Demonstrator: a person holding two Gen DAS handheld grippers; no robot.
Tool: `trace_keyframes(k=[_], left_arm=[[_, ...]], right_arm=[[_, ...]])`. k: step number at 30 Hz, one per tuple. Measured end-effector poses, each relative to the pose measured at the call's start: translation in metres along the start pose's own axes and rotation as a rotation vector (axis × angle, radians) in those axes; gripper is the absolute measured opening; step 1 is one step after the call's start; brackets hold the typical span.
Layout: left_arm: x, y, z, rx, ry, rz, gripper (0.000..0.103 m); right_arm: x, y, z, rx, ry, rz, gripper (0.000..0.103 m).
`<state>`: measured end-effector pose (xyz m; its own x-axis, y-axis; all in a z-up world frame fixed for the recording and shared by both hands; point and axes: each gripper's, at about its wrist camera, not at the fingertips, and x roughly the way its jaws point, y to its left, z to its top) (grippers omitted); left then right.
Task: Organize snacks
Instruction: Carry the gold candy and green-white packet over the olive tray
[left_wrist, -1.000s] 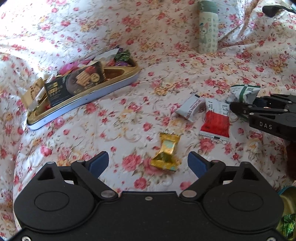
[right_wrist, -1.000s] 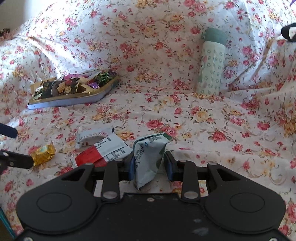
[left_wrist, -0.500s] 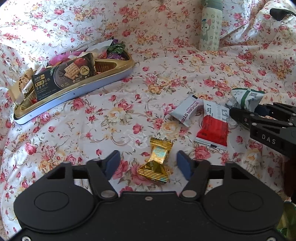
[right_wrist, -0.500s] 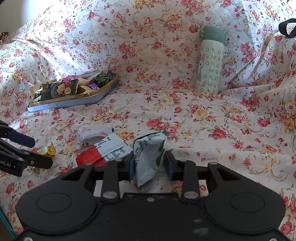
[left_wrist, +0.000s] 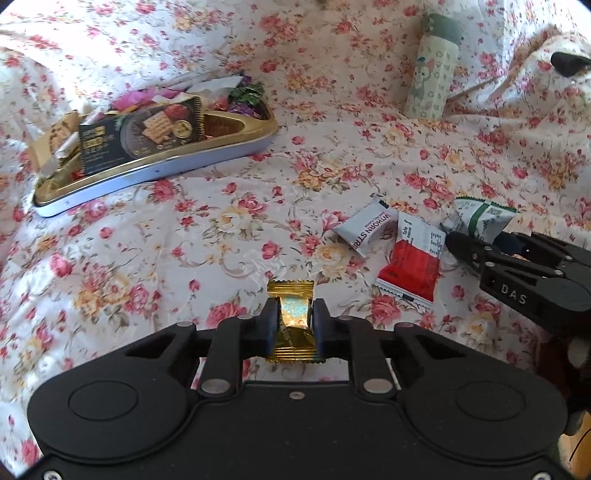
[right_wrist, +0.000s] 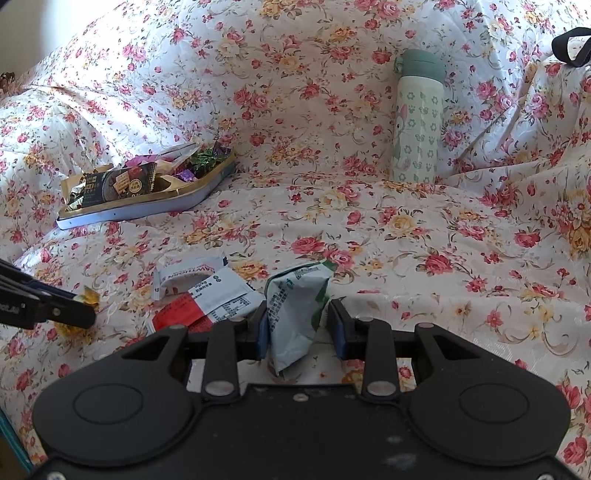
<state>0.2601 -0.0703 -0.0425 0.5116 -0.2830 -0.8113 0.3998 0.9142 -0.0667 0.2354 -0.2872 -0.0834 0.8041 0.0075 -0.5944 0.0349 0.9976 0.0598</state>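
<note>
My left gripper (left_wrist: 293, 315) is shut on a gold-wrapped candy (left_wrist: 291, 293), which lies on the floral cloth; its blue pads press both sides. From the right wrist view the candy (right_wrist: 88, 295) peeks out behind the left gripper (right_wrist: 79, 312). My right gripper (right_wrist: 300, 325) is shut on a green-and-white snack packet (right_wrist: 295, 291), which also shows in the left wrist view (left_wrist: 480, 218). A gold-rimmed tin tray (left_wrist: 155, 171) holding several snacks sits at the far left (right_wrist: 147, 210).
A red-and-white packet (left_wrist: 410, 266) and a white strip packet (left_wrist: 364, 229) lie between the grippers. A pale green bottle (right_wrist: 417, 122) stands upright at the back. A black strap (right_wrist: 570, 50) lies at the far right. The floral cloth rises in folds behind.
The left gripper's jaws went from wide open around the gold candy to shut on it, and the view rolled a little. The right gripper and its packet stayed put.
</note>
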Motion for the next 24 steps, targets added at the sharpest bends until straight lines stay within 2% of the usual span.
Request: trace_keyframes(k=[11, 16, 24], left_arm=[[-0.052, -0.002, -0.025, -0.07, -0.037, 0.003, 0.026], [-0.072, -0.005, -0.044, -0.073, -0.056, 0.04, 0.026], [-0.085, -0.005, -0.08, -0.12, -0.012, 0.029, 0.026]], right_arm=[[0.0, 0.0, 0.0, 0.009, -0.001, 0.002, 0.034], [0.0, 0.0, 0.0, 0.006, 0.0, -0.001, 0.034], [0.0, 0.002, 0.0, -0.01, 0.001, -0.012, 0.034]])
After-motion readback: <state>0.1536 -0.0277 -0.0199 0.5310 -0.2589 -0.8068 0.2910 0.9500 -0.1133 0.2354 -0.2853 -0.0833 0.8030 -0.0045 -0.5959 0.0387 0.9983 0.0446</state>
